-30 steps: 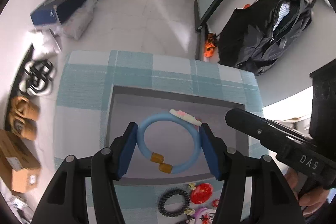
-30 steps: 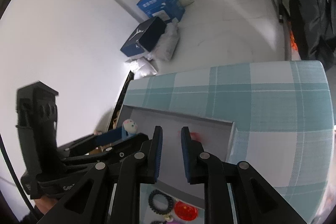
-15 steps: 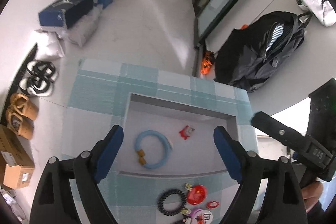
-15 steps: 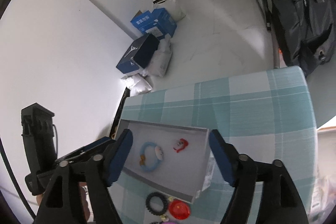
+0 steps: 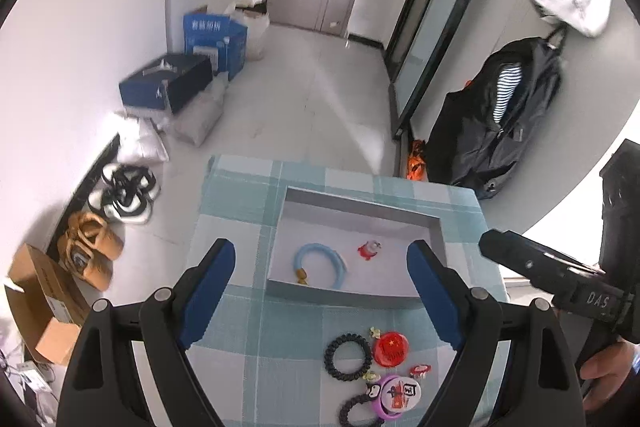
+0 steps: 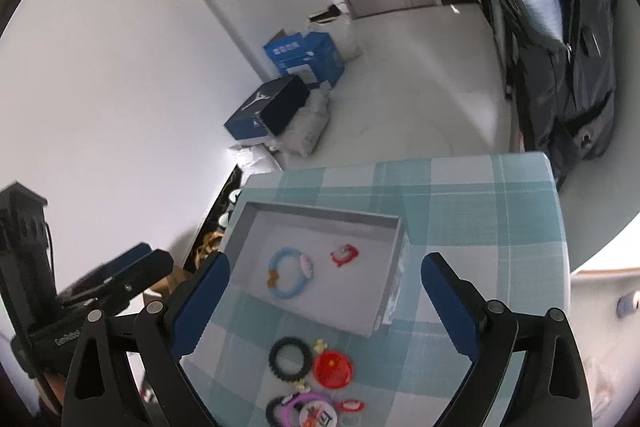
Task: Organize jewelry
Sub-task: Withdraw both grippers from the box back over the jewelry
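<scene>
Two pieces in grey tray [image 5: 352, 297], blue bracelet [image 5: 320, 264], red charm [image 5: 369, 249]

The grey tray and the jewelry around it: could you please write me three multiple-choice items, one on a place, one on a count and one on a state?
1. Where does the blue bracelet lie?
A. in the grey tray
B. on the cloth beside the black ring
C. between the left gripper's fingers

2. How many items lie in the tray?
A. one
B. two
C. four

3. What does the left gripper hold?
A. the red badge
B. the black ring
C. nothing

Answers: 1 A, the bracelet rests on the tray floor. 2 B, only the bracelet and a red charm are there. 3 C, its fingers stand wide apart and empty.
</scene>
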